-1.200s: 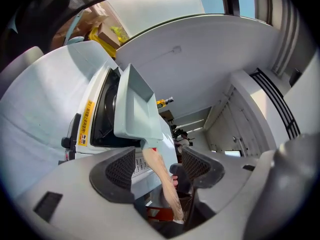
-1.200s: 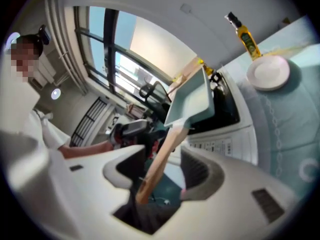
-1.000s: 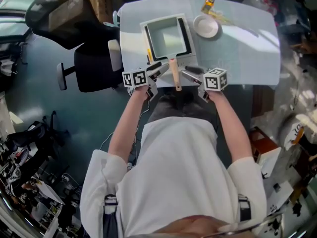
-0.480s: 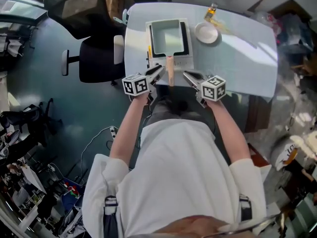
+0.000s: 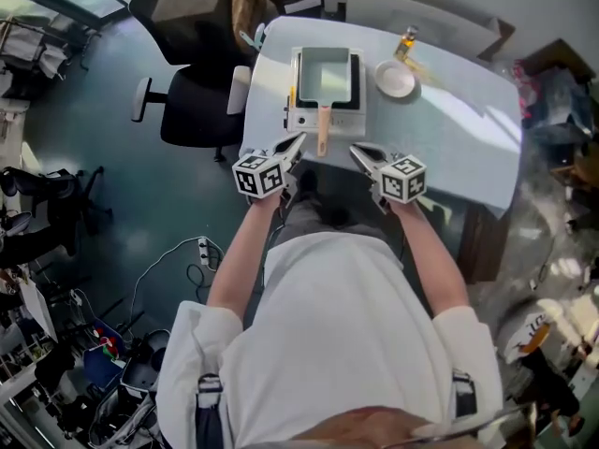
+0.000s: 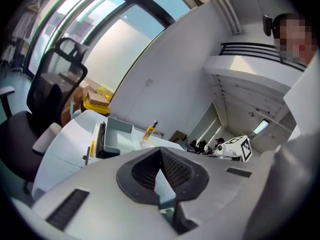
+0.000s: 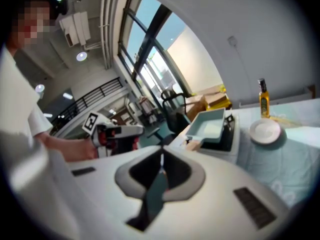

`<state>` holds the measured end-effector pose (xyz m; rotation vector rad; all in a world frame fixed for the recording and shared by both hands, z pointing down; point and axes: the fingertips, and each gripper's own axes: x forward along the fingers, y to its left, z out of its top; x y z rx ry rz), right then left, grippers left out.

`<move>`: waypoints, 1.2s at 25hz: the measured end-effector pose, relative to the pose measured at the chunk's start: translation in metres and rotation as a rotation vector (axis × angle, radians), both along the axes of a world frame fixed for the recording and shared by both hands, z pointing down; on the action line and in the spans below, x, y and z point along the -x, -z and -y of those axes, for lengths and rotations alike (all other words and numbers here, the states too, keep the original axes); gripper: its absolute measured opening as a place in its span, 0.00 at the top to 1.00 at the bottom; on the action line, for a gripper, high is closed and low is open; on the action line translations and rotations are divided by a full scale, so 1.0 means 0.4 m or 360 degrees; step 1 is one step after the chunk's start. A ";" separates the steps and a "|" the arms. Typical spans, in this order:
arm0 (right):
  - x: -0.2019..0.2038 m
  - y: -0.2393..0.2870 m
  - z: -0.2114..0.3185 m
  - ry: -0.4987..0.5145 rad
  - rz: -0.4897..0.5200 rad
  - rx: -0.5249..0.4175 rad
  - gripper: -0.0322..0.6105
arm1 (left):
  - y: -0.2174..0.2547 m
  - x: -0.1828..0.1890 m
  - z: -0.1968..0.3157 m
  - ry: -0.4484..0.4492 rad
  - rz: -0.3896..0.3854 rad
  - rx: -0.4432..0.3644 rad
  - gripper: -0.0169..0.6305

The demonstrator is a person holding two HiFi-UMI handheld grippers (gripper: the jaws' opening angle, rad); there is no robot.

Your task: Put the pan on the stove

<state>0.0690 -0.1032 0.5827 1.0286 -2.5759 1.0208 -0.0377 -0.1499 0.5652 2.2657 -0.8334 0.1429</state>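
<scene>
A pale blue-grey table (image 5: 459,129) with rounded corners carries three things, all grouped on its far left part as the head view shows it. The stove (image 5: 304,120), a low white box, stands close to the table's left edge. A small white plate (image 5: 396,79) lies just right of the stove without touching it, and a slim bottle (image 5: 408,41) of yellowish liquid stands upright beyond the plate, farther from the stove, near the table's far edge.
</scene>
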 end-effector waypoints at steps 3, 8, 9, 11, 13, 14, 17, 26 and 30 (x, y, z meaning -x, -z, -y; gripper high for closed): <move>-0.005 0.025 -0.021 0.0006 -0.0082 -0.0082 0.89 | 0.062 0.019 -0.030 0.0079 0.0072 -0.0170 0.93; 0.011 0.056 -0.048 0.0012 -0.0152 -0.0208 0.89 | 0.120 0.045 -0.086 0.0114 0.0106 -0.0272 0.93; 0.018 0.062 -0.054 0.0017 -0.0163 -0.0227 0.89 | 0.124 0.054 -0.100 0.0115 0.0116 -0.0275 0.93; 0.030 0.081 -0.063 0.0019 -0.0179 -0.0262 0.89 | 0.132 0.075 -0.122 0.0118 0.0135 -0.0280 0.93; 0.040 0.108 -0.066 0.0011 -0.0194 -0.0295 0.89 | 0.145 0.097 -0.135 0.0116 0.0150 -0.0302 0.93; 0.044 0.119 -0.067 0.0004 -0.0203 -0.0313 0.89 | 0.151 0.107 -0.139 0.0113 0.0153 -0.0315 0.93; 0.052 0.153 -0.075 -0.0036 -0.0230 -0.0373 0.89 | 0.172 0.139 -0.151 0.0103 0.0138 -0.0339 0.93; 0.062 0.239 -0.097 -0.0233 -0.0259 -0.0451 0.89 | 0.205 0.223 -0.152 0.0024 0.0140 -0.0378 0.93; 0.059 0.255 -0.091 -0.0262 -0.0295 -0.0471 0.89 | 0.216 0.234 -0.131 -0.0003 0.0124 -0.0387 0.93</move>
